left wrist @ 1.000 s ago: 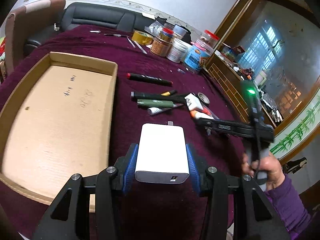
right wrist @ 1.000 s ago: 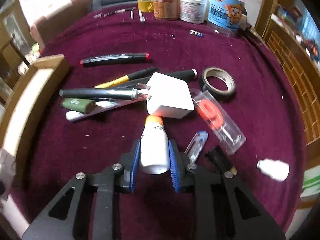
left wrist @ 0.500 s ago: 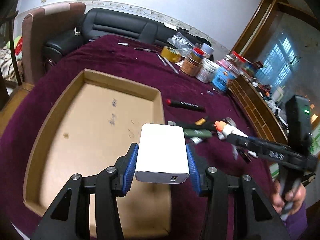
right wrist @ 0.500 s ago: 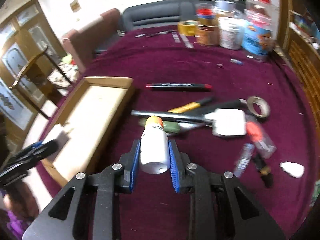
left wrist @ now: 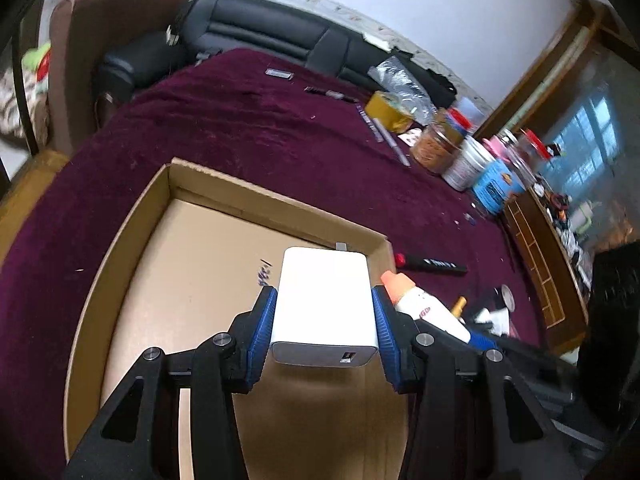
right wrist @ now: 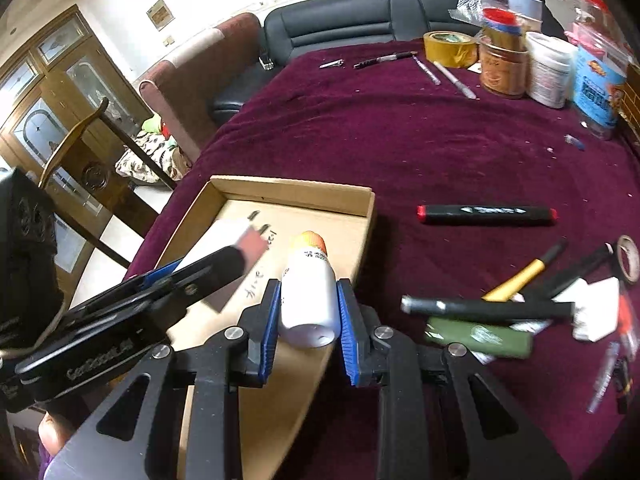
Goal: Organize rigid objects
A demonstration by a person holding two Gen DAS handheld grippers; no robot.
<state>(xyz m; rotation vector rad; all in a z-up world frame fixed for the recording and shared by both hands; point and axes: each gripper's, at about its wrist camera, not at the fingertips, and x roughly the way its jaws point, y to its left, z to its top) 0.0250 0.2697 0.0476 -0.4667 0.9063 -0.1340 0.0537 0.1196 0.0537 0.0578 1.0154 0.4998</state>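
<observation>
Both loads hang over the cardboard tray now! The left hand-held gripper is clamped on the white charger block, pads square on its flat sides: stiff, smooth, probably light. The right hand-held gripper squeezes the white bottle round its middle; that rounded plastic looks liable to slip or roll on the tray floor once released.

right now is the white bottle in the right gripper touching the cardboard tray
Cannot tell. The right wrist view shows the white bottle clamped in the right gripper over the cardboard tray, but its underside is hidden.
</observation>
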